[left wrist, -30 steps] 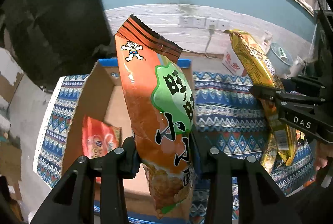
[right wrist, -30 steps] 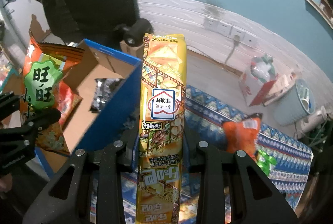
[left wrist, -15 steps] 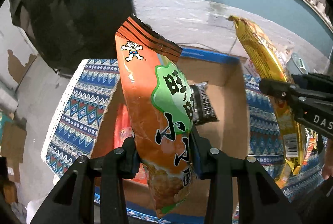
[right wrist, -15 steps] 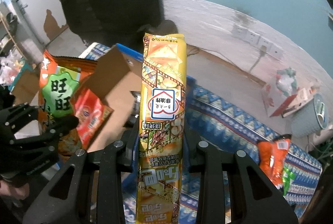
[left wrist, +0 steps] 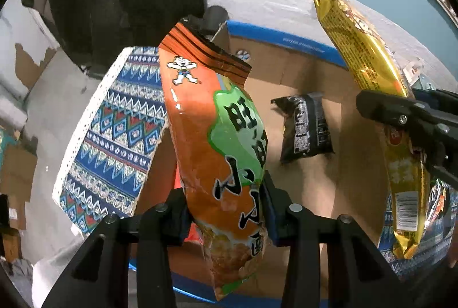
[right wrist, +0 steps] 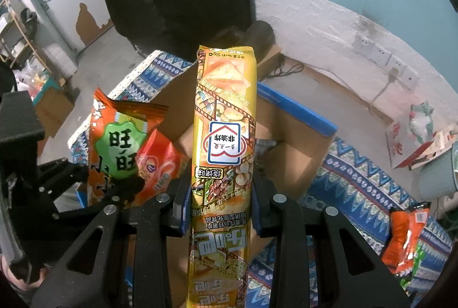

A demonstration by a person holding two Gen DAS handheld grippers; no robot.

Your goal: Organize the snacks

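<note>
Left gripper [left wrist: 226,210] pinches an orange snack bag [left wrist: 217,136] upright above the open cardboard box [left wrist: 303,70], while the right gripper [right wrist: 220,210] clamps a tall yellow snack packet [right wrist: 223,153] just beside it over the same box.

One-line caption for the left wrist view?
Left gripper clamps an orange foil snack bag above an open cardboard box holding a black packet.

Both wrist cameras look steeply down, close above the cardboard box [left wrist: 312,73] [right wrist: 289,141]; each view catches the other's gripper beside it.
</note>
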